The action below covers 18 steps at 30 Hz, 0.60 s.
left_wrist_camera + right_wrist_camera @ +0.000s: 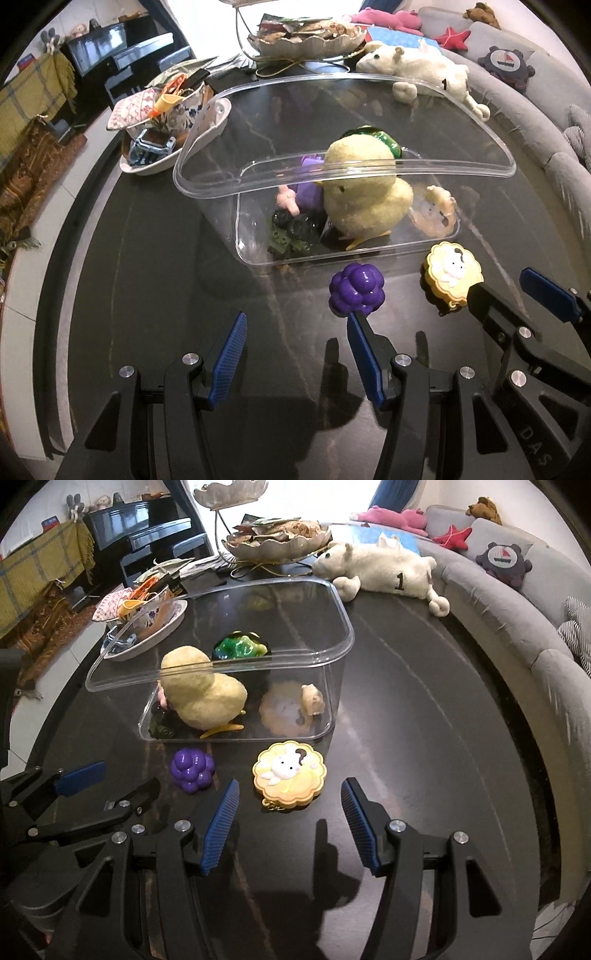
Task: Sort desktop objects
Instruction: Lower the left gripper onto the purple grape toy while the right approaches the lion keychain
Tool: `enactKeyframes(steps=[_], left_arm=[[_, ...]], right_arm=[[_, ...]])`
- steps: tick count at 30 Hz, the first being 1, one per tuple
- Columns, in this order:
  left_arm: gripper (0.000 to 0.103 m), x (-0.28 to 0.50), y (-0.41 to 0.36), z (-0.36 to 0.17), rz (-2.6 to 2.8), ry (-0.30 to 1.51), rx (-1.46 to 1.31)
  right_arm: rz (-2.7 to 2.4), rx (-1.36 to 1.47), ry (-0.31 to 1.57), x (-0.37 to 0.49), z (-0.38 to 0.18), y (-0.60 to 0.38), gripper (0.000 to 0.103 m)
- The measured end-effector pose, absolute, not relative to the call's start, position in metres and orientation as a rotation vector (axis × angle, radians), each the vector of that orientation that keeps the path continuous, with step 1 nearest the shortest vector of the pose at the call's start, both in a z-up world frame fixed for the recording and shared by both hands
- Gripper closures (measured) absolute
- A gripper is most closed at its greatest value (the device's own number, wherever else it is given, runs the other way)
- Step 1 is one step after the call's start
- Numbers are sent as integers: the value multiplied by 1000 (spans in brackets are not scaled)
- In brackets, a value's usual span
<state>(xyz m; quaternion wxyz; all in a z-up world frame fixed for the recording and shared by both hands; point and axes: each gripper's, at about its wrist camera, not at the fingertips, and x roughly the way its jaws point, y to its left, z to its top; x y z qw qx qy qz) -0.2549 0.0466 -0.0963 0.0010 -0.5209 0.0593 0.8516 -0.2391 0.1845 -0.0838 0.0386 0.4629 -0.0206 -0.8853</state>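
In the left wrist view, the left claw [295, 345] hangs over the dark counter [147, 295] released, its blue pads apart with nothing between them. The purple grape toy [356, 291] lies on the counter just ahead of the claw's right-hand pad, so it sits right of the claw's centre line, toward the middle of the frame; that claw is the nearer one to it. The toy is a rounded lump, its slight long axis running from upper right to lower left, with the narrower end toward the claw.

Further right, in the right wrist view, the yellow cookie charm [290, 773] lies flat, face up, just ahead of the gap of the right claw [290, 805], which is likewise released and empty. The charm is near round with no real long axis; its small chain end points down toward the claw.

Behind both, in the upper middle of either frame, stands the clear bin [340, 635], already holding a yellow chick [199, 694] and other toys. Judging by this, each claw needs a short push forward to straddle its own toy.
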Motion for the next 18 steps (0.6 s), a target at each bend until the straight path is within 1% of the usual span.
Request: enactKeyframes(steps=[18], left_arm=[[50,-270,47,-122,2643,200,-1731]], right_arm=[[-2604,1488,-50,-259,-112,184,47]])
